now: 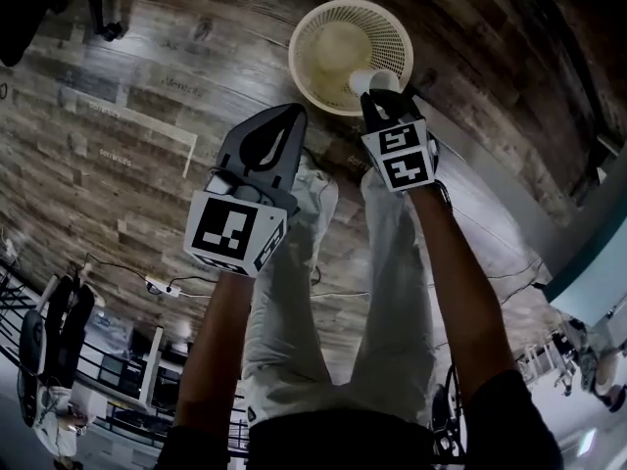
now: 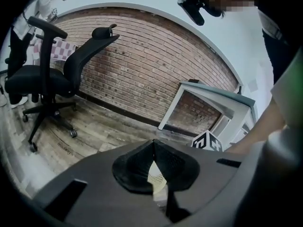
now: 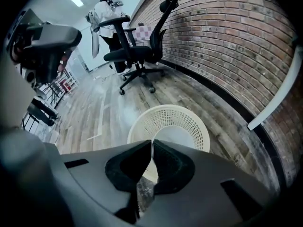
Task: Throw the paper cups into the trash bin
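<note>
A cream perforated trash bin (image 1: 338,42) stands on the wooden floor, straight below my hands. My right gripper (image 1: 380,96) hangs over the bin's near rim, shut on the rim of a white paper cup (image 1: 362,80) that sits above the bin's opening. In the right gripper view the jaws (image 3: 152,144) meet tip to tip, with the cup's pale wall (image 3: 176,137) and the bin (image 3: 191,121) just beyond. My left gripper (image 1: 291,117) is to the left of the bin, shut, with nothing held. Its closed jaws (image 2: 154,142) leave a sliver of the bin (image 2: 155,176) showing.
The person's legs (image 1: 392,292) stand right behind the bin. A black office chair (image 3: 137,56) is by the brick wall (image 3: 227,46). A white table (image 2: 213,100) stands against the wall. A power strip with a cable (image 1: 162,285) lies on the floor.
</note>
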Demonstrator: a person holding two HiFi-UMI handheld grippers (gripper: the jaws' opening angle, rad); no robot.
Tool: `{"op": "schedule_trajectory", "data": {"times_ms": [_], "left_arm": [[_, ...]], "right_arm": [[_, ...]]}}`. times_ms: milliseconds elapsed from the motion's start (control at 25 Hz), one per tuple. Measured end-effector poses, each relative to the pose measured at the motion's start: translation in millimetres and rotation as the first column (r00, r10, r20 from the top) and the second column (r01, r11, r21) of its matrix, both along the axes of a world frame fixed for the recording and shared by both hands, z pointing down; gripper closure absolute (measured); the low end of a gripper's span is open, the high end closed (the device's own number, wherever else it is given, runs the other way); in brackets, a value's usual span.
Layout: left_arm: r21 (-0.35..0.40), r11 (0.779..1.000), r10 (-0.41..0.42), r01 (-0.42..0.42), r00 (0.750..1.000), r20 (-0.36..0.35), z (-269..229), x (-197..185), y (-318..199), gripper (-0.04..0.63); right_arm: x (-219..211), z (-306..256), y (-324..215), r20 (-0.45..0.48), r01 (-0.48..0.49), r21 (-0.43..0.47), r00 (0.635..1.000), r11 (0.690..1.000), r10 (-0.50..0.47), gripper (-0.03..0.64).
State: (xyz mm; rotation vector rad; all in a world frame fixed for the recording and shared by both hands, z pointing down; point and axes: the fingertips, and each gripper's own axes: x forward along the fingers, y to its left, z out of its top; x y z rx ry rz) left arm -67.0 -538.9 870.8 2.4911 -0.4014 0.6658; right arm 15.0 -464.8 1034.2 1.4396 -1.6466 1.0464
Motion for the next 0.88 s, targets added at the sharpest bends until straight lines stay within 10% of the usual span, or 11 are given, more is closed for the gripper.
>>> {"op": "schedule_trajectory", "data": {"times_ms": [880], "left_arm": [[-0.017, 1.0, 0.014, -0.015, 0.999, -0.032, -13.5, 12.6, 1.5, 0.586]], "right_arm": [[3.8, -19.4, -3.6, -0.043, 0.021, -0.015, 0.999, 1.0, -0.021, 0.563]]}}
